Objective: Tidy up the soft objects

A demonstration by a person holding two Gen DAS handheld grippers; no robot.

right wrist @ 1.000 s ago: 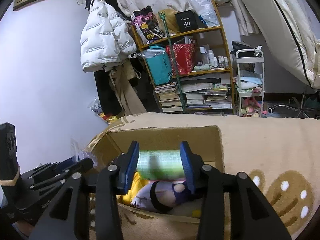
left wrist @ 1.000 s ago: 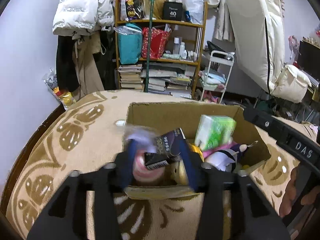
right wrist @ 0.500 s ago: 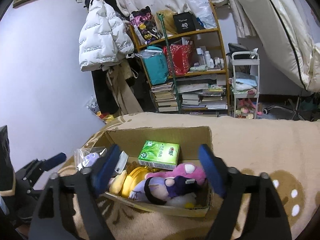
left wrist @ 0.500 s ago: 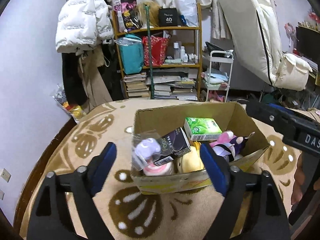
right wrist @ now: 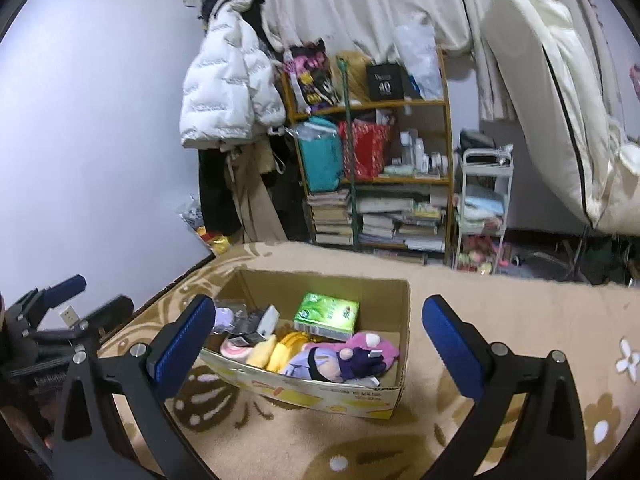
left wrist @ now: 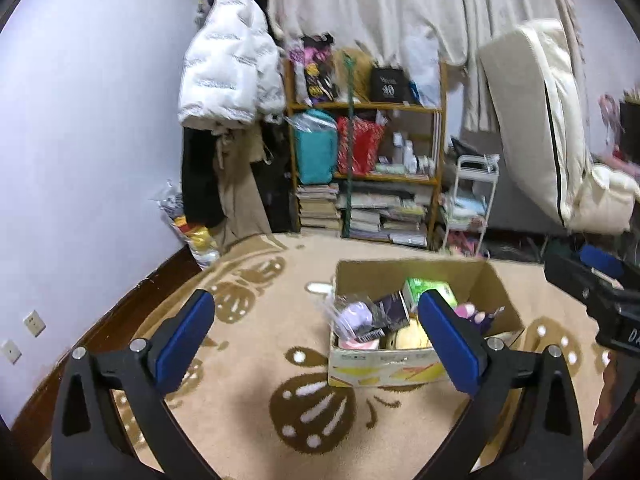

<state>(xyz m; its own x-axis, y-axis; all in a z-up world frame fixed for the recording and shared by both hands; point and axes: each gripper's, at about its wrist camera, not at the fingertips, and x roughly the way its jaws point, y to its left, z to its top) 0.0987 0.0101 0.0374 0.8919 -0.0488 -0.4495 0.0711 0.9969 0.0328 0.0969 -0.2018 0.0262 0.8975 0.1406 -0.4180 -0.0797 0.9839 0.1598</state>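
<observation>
on the beige rug [right wrist: 500, 292] with its brown flower shapes, we are looking at a cardboard box [right wrist: 320, 394] sitting open, with a green tissue pack [right wrist: 326, 316], a purple plush doll [right wrist: 340, 358] and a yellow plush [right wrist: 276, 354] lying inside it. we are holding the left gripper [left wrist: 316, 340] and the right gripper [right wrist: 316, 344] above the rug, both jaws having just been opening and now spread wide with nothing pinched. beyond the rug, a wooden shelf [right wrist: 424, 100] is standing against the wall, a white puffer jacket [right wrist: 224, 92] hanging beside it.
</observation>
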